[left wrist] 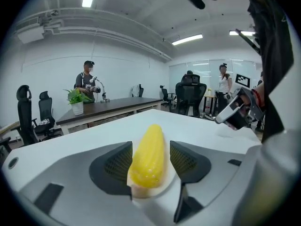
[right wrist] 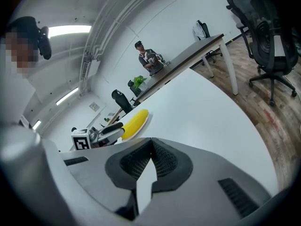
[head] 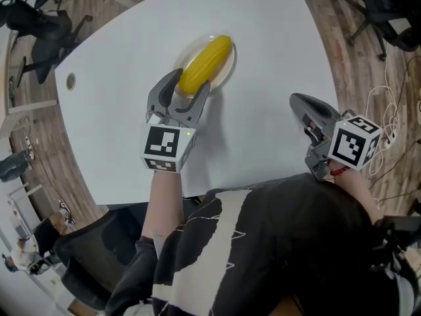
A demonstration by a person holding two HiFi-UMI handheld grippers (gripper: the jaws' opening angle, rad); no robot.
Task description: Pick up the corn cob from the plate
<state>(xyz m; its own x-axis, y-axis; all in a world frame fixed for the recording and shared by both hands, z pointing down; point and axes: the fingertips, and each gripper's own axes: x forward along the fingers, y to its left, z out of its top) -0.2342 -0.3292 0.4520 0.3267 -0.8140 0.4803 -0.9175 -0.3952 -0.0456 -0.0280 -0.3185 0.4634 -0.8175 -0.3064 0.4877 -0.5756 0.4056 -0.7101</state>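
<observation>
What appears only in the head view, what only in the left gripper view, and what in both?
Head view only: the marker cube on the left gripper, and the wood floor. Left gripper view only: a potted plant on a dark table, and ceiling lights. Both: the corn cob on its plate between that gripper's open jaws, the white table, and the right gripper.
</observation>
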